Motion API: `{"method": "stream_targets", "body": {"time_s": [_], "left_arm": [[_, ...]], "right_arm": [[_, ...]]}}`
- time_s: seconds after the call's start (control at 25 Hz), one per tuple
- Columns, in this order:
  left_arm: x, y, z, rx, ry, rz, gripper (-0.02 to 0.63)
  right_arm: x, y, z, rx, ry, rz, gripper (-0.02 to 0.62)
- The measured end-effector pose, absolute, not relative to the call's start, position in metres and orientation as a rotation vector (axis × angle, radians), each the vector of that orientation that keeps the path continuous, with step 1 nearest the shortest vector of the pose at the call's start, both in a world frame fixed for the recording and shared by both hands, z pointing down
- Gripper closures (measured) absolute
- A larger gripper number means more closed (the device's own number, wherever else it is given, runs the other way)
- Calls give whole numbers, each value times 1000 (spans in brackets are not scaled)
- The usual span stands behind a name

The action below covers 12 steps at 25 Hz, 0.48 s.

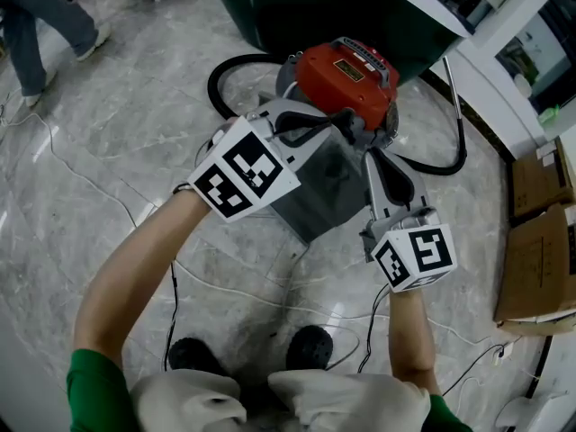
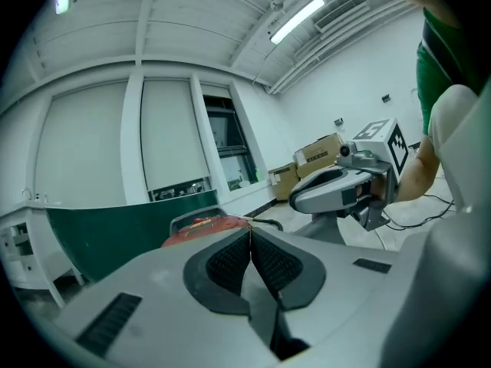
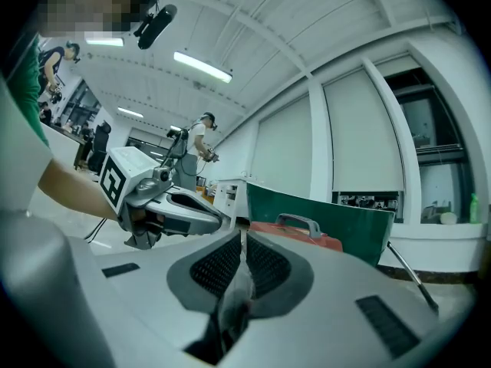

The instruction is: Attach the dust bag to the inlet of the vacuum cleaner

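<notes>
A: Where is the dust bag (image 1: 324, 192)?
B: It is a grey bag that hangs between the person's two grippers, up off the marble floor (image 1: 126, 151). It sits just in front of the red vacuum cleaner (image 1: 346, 75), close against its near side; whether it touches the machine cannot be told

A: And the tongs?
B: The right gripper (image 1: 372, 154) has its tongs clamped on a crumpled fold of the grey fabric, which shows plainly in the right gripper view. The left gripper (image 1: 351, 126) has its tongs pressed together as well, and only a thin grey sliver of the bag shows between the pads

A: How do the two stand to each other?
B: Both reach away from the person towards the vacuum cleaner, roughly level. Their tips are near each other at the bag's upper edge, and each one shows in the other's camera

A: What lies around them?
B: A black hose (image 1: 220, 75) loops on the floor left of the vacuum cleaner and a dark green panel (image 2: 115, 232) rises behind it. Cardboard boxes (image 1: 540, 259) lie at the right, and another person (image 1: 36, 25) stands at the far left of the head view
</notes>
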<state>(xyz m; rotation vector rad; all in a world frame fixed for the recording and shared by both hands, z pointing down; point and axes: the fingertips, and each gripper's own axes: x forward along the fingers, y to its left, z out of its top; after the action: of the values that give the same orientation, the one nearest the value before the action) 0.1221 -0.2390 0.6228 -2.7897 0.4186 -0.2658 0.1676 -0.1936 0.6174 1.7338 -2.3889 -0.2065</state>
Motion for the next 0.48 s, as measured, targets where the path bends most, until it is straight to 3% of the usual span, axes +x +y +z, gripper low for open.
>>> {"method": "stream_targets", "body": {"time_s": [0.48], "left_arm": [[132,-207,658,-2876,288,-316,602]], "right_arm": [[157,-188,644,1692,-2367,-135,588]]}}
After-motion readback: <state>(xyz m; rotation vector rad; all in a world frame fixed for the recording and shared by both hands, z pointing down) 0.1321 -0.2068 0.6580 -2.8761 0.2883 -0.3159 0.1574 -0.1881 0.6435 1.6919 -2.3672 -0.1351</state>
